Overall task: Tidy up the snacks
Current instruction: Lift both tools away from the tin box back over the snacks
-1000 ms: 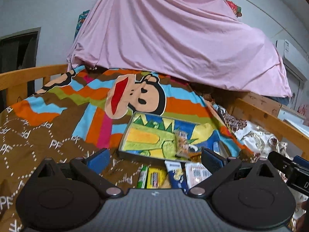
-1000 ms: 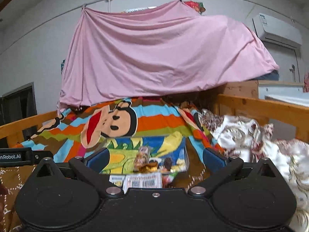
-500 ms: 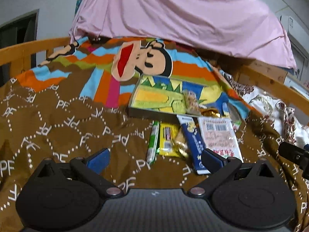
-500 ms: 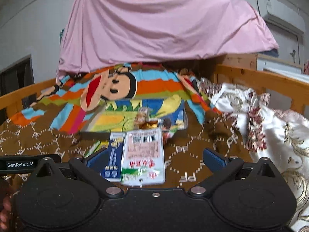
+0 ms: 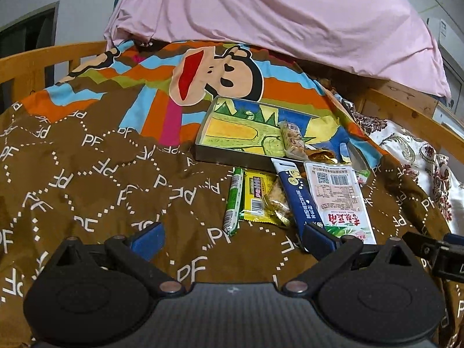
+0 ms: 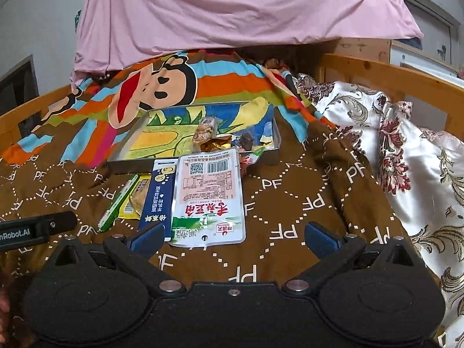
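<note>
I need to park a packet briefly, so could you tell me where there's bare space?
The brown blanket left of the green stick pack is bare, as is the patch right of the pink pouch. The tray's right end is crowded.

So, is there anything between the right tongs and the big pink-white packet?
Nothing visible. The right tongs are open, and the pink-white packet lies flat on the brown blanket directly before them. The navy stick lies beside its left edge.

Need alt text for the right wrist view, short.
Open right tongs hover over a brown blanket where a white snack pouch, a blue packet and a green stick lie in a row. Behind them a shallow tray holds a few small wrapped snacks.
</note>
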Motion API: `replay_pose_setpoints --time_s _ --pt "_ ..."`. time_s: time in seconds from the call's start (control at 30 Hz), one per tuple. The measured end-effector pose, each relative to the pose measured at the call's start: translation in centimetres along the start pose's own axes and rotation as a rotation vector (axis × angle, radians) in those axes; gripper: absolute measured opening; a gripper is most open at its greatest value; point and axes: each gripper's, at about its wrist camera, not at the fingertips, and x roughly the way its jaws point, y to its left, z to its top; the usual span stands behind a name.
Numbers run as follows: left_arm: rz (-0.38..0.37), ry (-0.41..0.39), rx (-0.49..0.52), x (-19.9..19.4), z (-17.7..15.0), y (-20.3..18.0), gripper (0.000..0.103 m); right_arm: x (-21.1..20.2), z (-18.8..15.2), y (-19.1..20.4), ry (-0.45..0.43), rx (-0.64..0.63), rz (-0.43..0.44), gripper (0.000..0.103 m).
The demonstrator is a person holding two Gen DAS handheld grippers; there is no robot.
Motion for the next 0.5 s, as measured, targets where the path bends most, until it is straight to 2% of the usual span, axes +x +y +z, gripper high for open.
replay_pose_setpoints --time_s 0.23,0.5 --pt "-0.041 -0.002 -0.030 1.1 0.6 -0.5 0.102 0.7 0.3 -0.3 0.034 0.009 0.015 0.102" --pt "-0.079 0.009 -0.083 3.1 1.7 -0.7 0.102 2.4 1.4 -0.6 0.066 -0.030 0.072 0.102"
